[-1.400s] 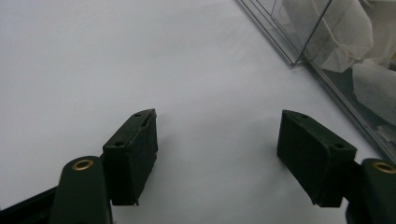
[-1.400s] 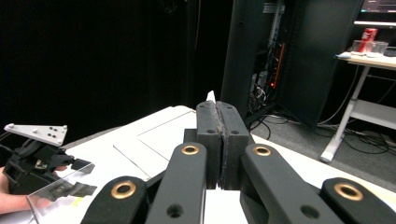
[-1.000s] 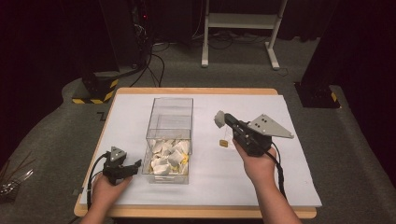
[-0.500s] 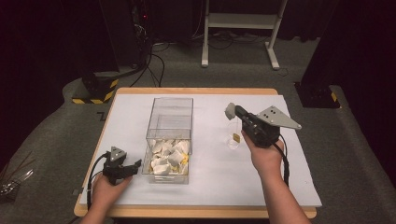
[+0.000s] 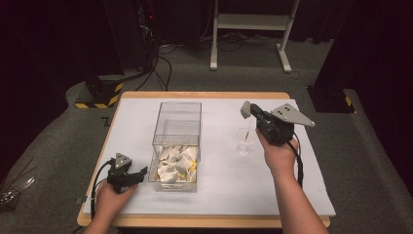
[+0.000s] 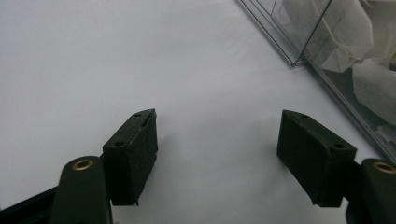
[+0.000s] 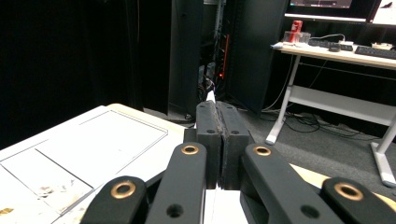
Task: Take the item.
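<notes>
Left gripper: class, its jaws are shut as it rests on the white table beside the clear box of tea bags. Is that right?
Not quite. The left gripper has its jaws open, standing well apart with nothing between them, as the left gripper view shows. The rest holds: it rests on the white table beside the clear box of tea bags.

The left hand-held gripper (image 5: 127, 174) lay low in the left hand (image 5: 111, 199), its jaws standing apart with nothing between the pads (image 6: 135, 154). The right hand-held gripper (image 5: 245, 109) was raised, jaws pressed together — the right hand (image 5: 277, 157) below and behind it, forearm stretched back.
</notes>
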### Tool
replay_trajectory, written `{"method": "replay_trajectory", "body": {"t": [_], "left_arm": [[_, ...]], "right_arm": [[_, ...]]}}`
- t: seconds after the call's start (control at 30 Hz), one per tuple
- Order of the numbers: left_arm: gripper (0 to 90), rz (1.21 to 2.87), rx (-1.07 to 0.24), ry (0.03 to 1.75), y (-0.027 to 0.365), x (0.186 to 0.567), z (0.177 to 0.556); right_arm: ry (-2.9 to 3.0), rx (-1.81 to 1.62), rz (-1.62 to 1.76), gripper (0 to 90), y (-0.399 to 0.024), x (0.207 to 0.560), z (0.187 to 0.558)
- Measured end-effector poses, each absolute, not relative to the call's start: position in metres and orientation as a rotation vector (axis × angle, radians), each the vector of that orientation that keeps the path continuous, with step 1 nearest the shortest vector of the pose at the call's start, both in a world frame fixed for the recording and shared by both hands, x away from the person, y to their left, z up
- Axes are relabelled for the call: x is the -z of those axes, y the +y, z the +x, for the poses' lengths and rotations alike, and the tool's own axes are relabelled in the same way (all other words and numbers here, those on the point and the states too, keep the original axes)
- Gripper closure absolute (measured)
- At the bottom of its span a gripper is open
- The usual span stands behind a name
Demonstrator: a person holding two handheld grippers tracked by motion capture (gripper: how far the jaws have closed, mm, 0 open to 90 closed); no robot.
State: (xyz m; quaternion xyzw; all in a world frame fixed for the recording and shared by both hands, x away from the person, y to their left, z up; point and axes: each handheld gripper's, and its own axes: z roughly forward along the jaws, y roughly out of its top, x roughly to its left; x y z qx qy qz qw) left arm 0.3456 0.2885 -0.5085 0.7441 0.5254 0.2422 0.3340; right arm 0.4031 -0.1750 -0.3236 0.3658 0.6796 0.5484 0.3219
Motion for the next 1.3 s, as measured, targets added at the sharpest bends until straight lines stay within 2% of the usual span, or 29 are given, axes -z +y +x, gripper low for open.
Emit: {"method": "replay_trajectory", "body": {"t": [0.6,1.3], "left_arm": [[29.0,1.943,-0.632,1.372,0.289,0.508,0.346],[29.0,1.942,-0.632,1.372,0.289,0.508,0.346]], "right_arm": [[1.813,-1.371,1.004,88.9,-0.173,0.336,0.419],[1.9,-1.279,1.07,88.7,-0.177,0.386,0.421]]}}
